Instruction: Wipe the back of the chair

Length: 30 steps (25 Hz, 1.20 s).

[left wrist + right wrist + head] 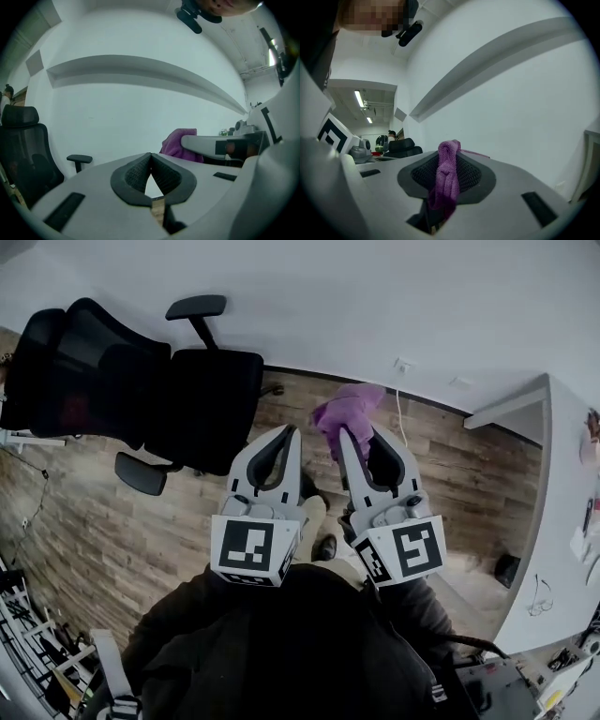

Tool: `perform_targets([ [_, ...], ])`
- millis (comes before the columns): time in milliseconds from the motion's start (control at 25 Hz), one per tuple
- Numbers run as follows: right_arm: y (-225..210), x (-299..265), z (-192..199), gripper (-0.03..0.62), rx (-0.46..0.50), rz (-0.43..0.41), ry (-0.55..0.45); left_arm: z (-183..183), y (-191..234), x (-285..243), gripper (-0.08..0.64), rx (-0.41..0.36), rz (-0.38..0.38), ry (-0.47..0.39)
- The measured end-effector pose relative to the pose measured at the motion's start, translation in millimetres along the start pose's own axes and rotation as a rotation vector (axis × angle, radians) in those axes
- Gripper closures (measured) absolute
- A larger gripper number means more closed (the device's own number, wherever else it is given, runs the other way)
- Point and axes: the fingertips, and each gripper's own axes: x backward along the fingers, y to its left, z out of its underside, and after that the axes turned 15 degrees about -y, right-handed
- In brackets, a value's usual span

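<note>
A black mesh office chair [122, 381] stands by the white wall at the upper left of the head view; its backrest and headrest also show at the left edge of the left gripper view as the chair [23, 154]. My right gripper [361, 430] is shut on a purple cloth [345, 411], which bunches up above its tips; in the right gripper view the cloth [446, 180] is pinched between the jaws. My left gripper [290, 430] is shut with nothing in it, a little right of the chair seat. Both grippers are held up in front of me, apart from the chair.
Wood-plank floor [112, 521] lies below. A white counter [553, 484] runs along the right side. A white wall [375, 296] is straight ahead, with a cable hanging from an outlet [401, 367]. Cluttered equipment [37, 643] sits at the lower left.
</note>
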Motion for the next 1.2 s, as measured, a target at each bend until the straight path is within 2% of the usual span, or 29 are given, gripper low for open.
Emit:
perform_targets([
  [160, -10, -67, 27, 0.503, -0.028, -0.042, 0.048, 9, 57, -40, 0.554, 0.028, -0.077, 0.020],
  [280, -1, -117, 51, 0.503, -0.041, -0.102, 0.096, 16, 108, -58, 0.554, 0.028, -0.136, 0.028],
  [520, 42, -212, 71, 0.503, -0.028, -0.295, 0.149, -3, 202, -80, 0.554, 0.084, -0.319, -0.044],
  [600, 58, -245, 73, 0.503, -0.028, -0.370, 0.148, -10, 235, -81, 0.554, 0.063, -0.381, -0.064],
  [920, 149, -323, 91, 0.503, -0.079, -0.608, 0.143, -39, 342, -30, 0.554, 0.002, -0.639, -0.105],
  [1080, 188, -354, 100, 0.503, -0.122, -0.738, 0.149, -46, 376, -4, 0.554, -0.012, -0.788, -0.110],
  [1200, 214, -377, 92, 0.503, -0.158, -0.823, 0.146, -62, 393, 6, 0.554, -0.017, -0.876, -0.110],
])
